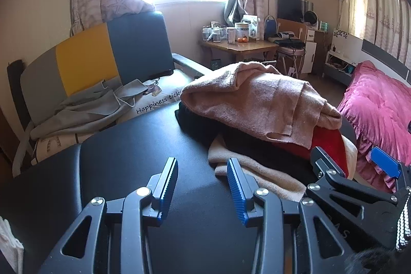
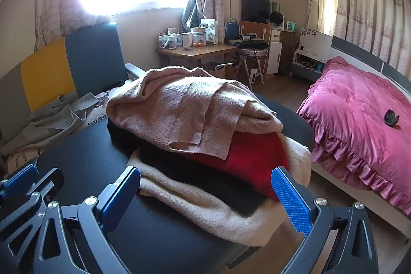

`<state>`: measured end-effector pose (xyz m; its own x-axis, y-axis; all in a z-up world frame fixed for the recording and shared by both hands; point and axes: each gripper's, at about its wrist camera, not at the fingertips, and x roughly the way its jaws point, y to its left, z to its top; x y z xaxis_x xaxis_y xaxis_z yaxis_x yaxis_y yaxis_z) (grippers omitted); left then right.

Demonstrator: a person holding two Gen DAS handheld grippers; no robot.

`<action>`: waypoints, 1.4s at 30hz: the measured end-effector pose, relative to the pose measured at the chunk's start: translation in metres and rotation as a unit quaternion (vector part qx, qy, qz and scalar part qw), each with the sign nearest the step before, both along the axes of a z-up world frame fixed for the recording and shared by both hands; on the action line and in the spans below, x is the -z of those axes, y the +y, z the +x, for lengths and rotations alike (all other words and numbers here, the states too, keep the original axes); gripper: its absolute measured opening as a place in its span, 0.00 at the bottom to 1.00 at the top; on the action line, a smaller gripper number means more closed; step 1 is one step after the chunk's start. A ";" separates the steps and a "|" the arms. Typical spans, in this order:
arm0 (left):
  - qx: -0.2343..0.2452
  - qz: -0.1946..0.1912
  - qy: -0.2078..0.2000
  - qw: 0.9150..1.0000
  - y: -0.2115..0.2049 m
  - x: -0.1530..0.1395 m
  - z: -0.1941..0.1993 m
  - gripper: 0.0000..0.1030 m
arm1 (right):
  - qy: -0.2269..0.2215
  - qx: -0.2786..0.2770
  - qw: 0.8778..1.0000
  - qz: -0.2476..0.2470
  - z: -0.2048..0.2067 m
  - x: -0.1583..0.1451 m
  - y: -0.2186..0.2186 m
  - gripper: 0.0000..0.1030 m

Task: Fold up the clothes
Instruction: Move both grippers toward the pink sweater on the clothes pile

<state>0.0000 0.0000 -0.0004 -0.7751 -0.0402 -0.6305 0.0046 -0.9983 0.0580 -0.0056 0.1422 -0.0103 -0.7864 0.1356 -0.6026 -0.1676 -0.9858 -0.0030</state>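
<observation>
Lower left of the left wrist view: left gripper (image 1: pixel 203 171), released, ribbed blue pads parted over the smooth black table (image 1: pixel 128 158), holding nothing; upper left, a cushion (image 1: pixel 156 100) printed "Happiness tick…", the rest hidden. Centre of both views: pile of clothes (image 2: pixel 205 140) on the table; coarse pink knit (image 2: pixel 185 112) on top, crumpled; beneath it black cloth (image 2: pixel 205 176), a fuzzy red garment (image 2: pixel 251 158) and a soft beige layer (image 2: pixel 231 217). Lower edge of the right wrist view: right gripper (image 2: pixel 205 194), released, textured blue pads spread wide, flanking the pile's near edge; right, a glossy pink ruffled quilt (image 2: pixel 359 120).
</observation>
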 end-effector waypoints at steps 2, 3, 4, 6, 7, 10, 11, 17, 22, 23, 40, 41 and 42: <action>0.004 0.002 -0.005 1.000 0.000 0.003 0.000 0.39 | 0.000 -0.001 1.000 0.003 0.001 0.001 -0.002 1.00; 0.005 0.003 -0.008 1.000 0.000 0.004 0.000 0.39 | 0.000 -0.002 1.000 0.004 0.002 0.002 -0.003 1.00; 0.007 0.005 -0.010 1.000 0.000 0.006 0.000 0.39 | 0.003 -0.004 1.000 -0.004 0.005 0.003 0.001 1.00; 0.011 0.007 -0.015 1.000 0.000 0.008 -0.001 0.39 | -0.005 -0.005 1.000 0.002 0.002 0.005 -0.001 1.00; 0.012 0.008 -0.018 1.000 0.000 0.010 -0.001 0.39 | -0.009 -0.005 1.000 0.005 0.001 0.005 -0.002 1.00; 0.021 0.017 -0.025 0.999 -0.003 0.014 0.001 0.40 | -0.014 -0.009 1.000 0.009 -0.001 0.008 -0.006 1.00; 0.031 0.035 -0.030 0.998 -0.010 0.017 0.003 0.42 | -0.014 -0.012 1.000 0.012 -0.001 0.010 -0.009 1.00; 0.031 0.107 -0.113 0.987 -0.049 0.074 -0.005 0.45 | -0.067 -0.132 0.982 -0.119 -0.006 0.046 -0.001 0.99; -0.010 0.086 -0.139 0.987 -0.084 0.119 0.004 0.45 | -0.066 -0.150 0.959 -0.230 -0.009 0.070 0.022 0.89; -0.017 0.087 -0.144 0.986 -0.092 0.127 0.006 0.45 | -0.061 -0.151 0.957 -0.241 -0.012 0.071 0.026 0.89; -0.030 0.046 -0.162 0.985 -0.129 0.177 0.026 0.46 | -0.008 -0.193 0.966 -0.173 -0.178 0.028 -0.007 0.58; -0.027 0.047 -0.161 0.985 -0.130 0.178 0.026 0.46 | -0.010 -0.190 0.968 -0.165 -0.192 0.028 -0.013 0.53; -0.025 0.048 -0.162 0.985 -0.131 0.178 0.026 0.47 | -0.011 -0.187 0.970 -0.157 -0.205 0.029 -0.018 0.53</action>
<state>0.0262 -0.1312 -0.1781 -0.5315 -0.0006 -0.8471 0.0503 -0.9983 -0.0308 -0.2106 0.1240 -0.0391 -0.7313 -0.3497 -0.5856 0.1982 -0.9305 0.3081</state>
